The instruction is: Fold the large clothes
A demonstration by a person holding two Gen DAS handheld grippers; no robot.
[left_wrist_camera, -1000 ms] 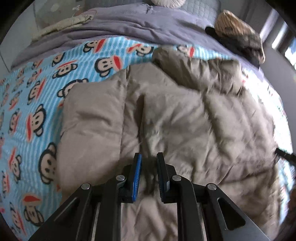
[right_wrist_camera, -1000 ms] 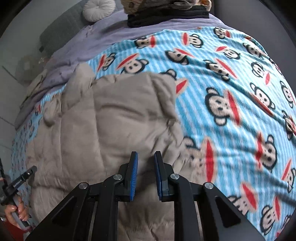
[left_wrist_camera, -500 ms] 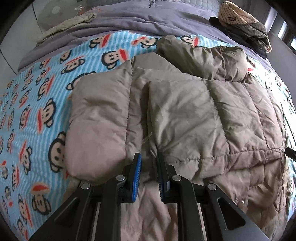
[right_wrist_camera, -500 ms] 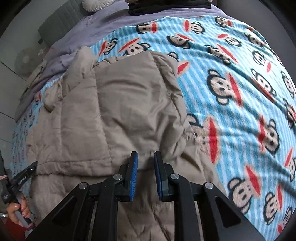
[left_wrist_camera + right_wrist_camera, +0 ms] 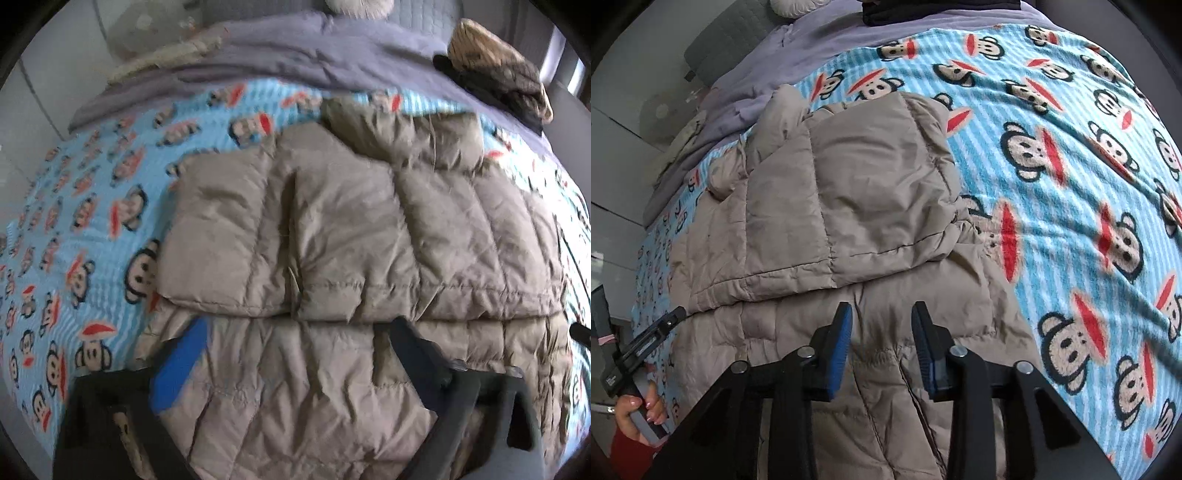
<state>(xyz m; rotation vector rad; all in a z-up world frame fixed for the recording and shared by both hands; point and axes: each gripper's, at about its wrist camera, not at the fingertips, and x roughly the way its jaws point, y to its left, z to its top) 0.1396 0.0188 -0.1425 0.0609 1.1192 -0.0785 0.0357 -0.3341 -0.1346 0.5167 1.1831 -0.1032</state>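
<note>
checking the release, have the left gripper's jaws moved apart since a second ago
Yes. The left gripper jaws, narrow before, are opening wide across the taupe quilted puffer jacket, nothing gripped between them.

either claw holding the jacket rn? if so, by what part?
Nothing is held. The left claw and right claw are both opening above the puffer jacket, pads clear of the fabric, with nothing pinched between them.

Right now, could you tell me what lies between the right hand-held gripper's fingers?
Only the beige puffer jacket shows behind the gap, unpinched; the right wrist view shows this.
</note>
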